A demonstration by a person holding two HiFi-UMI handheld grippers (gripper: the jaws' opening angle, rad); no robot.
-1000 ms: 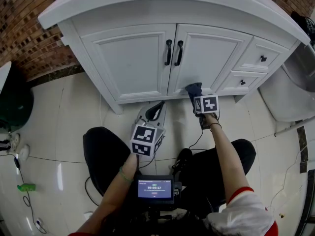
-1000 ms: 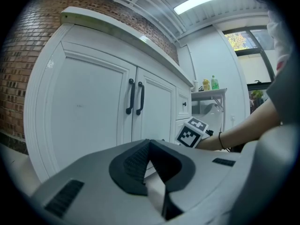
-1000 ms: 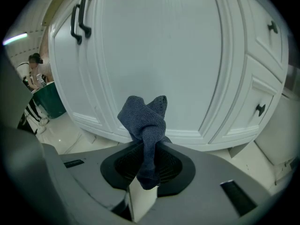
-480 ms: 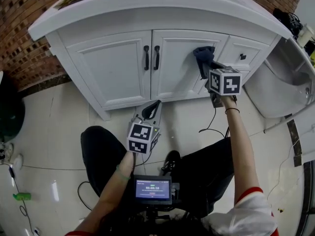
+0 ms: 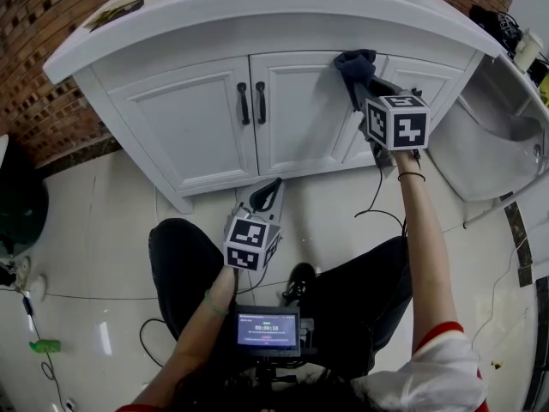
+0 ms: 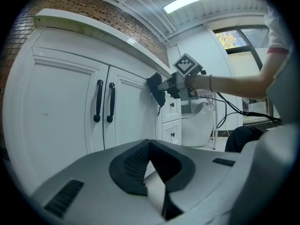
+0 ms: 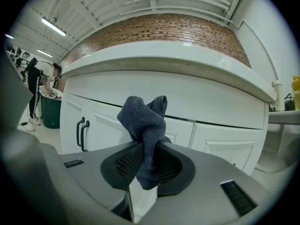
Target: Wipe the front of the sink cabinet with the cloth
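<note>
Dark cloth [image 7: 144, 121] is clamped in the right gripper [image 7: 149, 161] and held at the sink cabinet [image 5: 197, 118] front, by the right door's top. Left gripper [image 6: 150, 149] is kept closed, empty, low. Toilet [image 5: 502, 144] is seen rightward. Screen [image 5: 268, 330] text cannot be read.

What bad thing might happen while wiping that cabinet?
The cloth is a bunched wad, pinched in the right gripper by only a narrow fold, so rubbing hard might tug it loose. The cable dangling below that gripper may also snag on the person's leg.
</note>
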